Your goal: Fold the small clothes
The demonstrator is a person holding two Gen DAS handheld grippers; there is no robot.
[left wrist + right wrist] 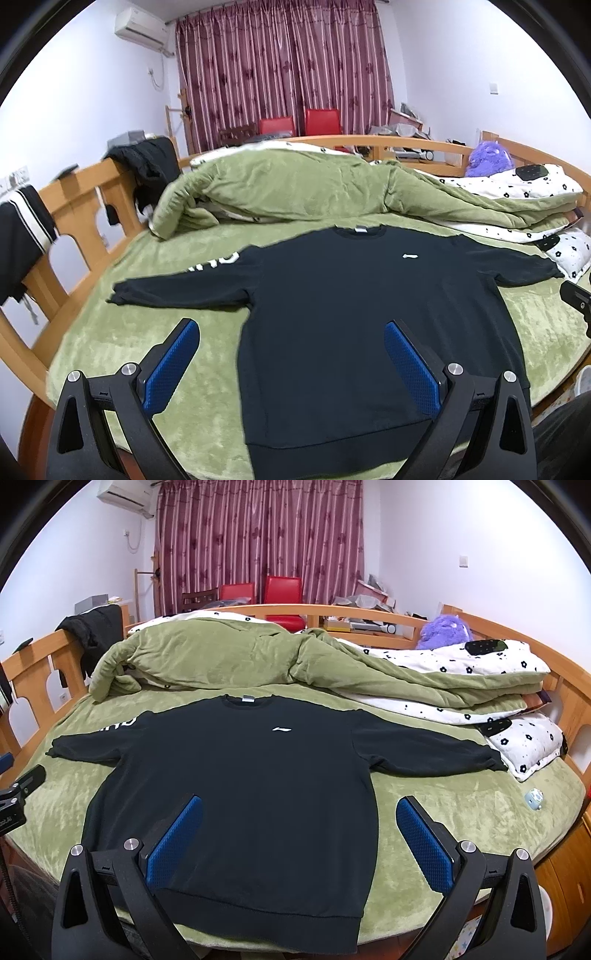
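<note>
A black long-sleeved sweatshirt [332,302] lies flat and face up on the green bed cover, sleeves spread to both sides, collar at the far end, hem nearest me. It also shows in the right wrist view [240,775]. My left gripper [291,343] is open and empty, hovering above the sweatshirt's lower left side. My right gripper [299,819] is open and empty above the lower right side, its right finger over the bed cover. Part of the right gripper's body [576,299] shows at the right edge of the left wrist view.
A bunched green quilt [221,657] and a white flowered blanket [480,672] lie behind the sweatshirt. A wooden bed rail [74,206] with dark clothes hung on it runs along the left. A small pale toy [533,797] sits on the bed at right. A purple plush [443,627] sits far right.
</note>
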